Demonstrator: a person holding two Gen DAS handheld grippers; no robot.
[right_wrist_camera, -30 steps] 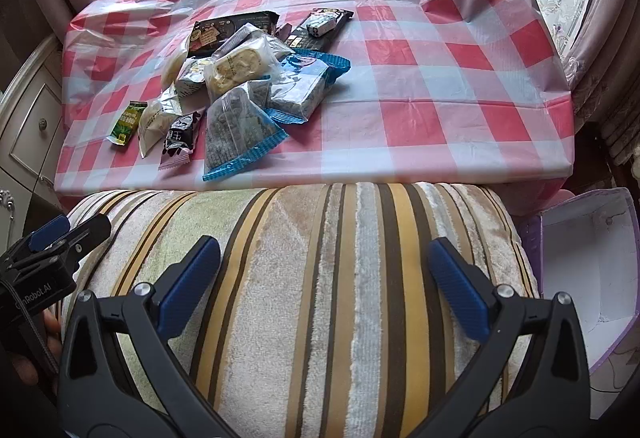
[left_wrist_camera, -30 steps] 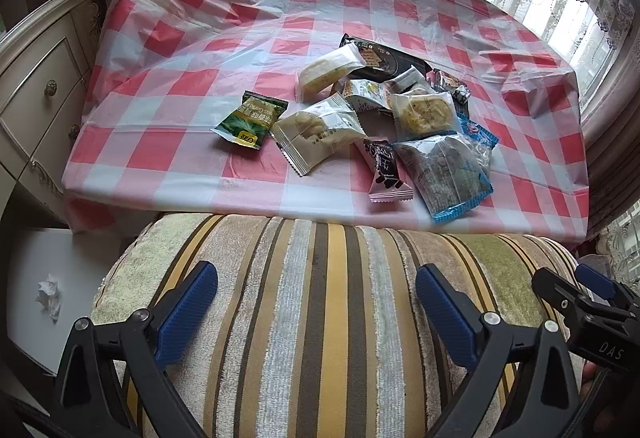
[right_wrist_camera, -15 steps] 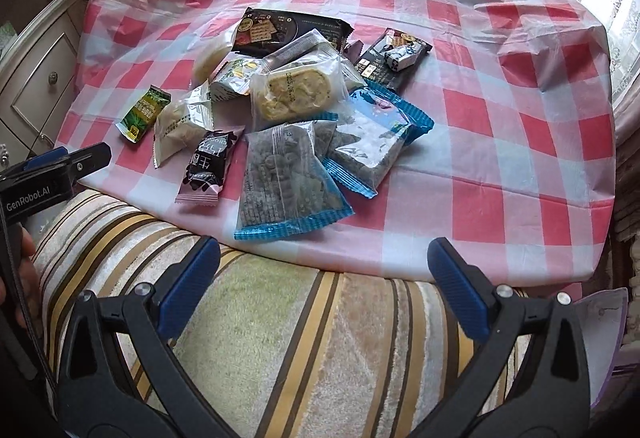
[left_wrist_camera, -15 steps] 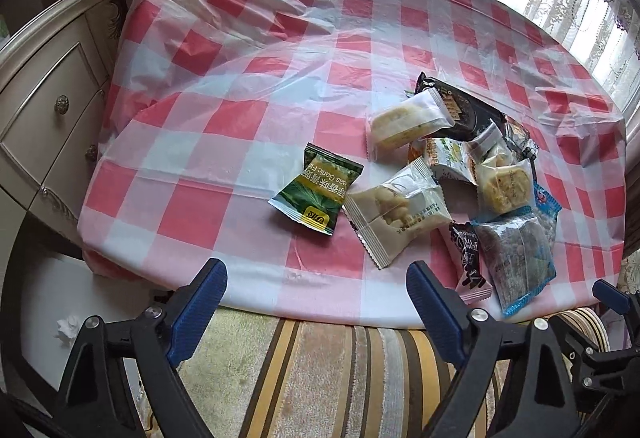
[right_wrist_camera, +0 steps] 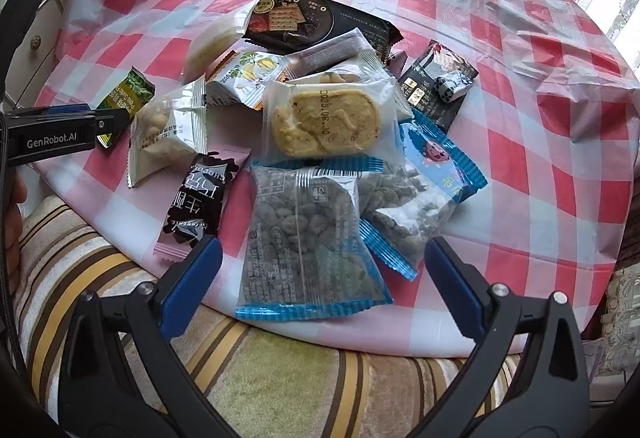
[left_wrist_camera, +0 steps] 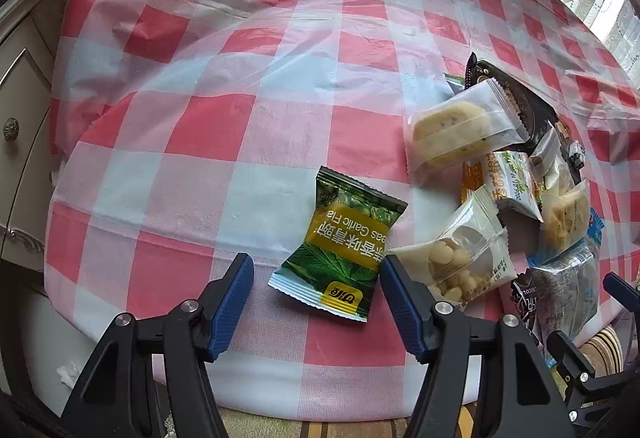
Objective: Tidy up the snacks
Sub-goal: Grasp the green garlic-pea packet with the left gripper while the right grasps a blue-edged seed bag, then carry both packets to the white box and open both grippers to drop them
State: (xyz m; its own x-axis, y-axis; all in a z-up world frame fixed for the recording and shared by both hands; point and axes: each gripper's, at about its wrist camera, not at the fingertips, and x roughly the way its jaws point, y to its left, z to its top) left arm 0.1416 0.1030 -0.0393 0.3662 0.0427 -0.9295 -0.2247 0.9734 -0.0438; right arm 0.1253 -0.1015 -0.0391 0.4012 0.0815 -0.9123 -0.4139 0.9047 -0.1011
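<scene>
The left tongs (left_wrist_camera: 316,302) are pointing steeply down over the near edge of the table (left_wrist_camera: 208,125), which is wearing a red-and-white checked cloth. Their blue pads are standing apart, having just been closing in, and the green garlic-pea packet (left_wrist_camera: 344,242) is lying flat on the cloth between them, its near corner just ahead of the pads and not touched by either.

Just to the right of that packet, a clear pack of small round biscuits (left_wrist_camera: 460,258) is resting against the snack pile, with a pale wrapped cake (left_wrist_camera: 456,129) lying farther back.

The right tongs (right_wrist_camera: 324,274) are also standing apart with nothing gripped. They are hovering above a blue-edged bag of dark dried fruit (right_wrist_camera: 308,242) at the table's near edge. Behind that bag, a wrapped yellow biscuit (right_wrist_camera: 328,117) is sitting on top of the heap, a black chocolate sachet (right_wrist_camera: 196,197) is lying to its left, and a black cracker box (right_wrist_camera: 320,21) is lying at the back. A striped cushion (right_wrist_camera: 260,370) is showing below the table edge.
</scene>
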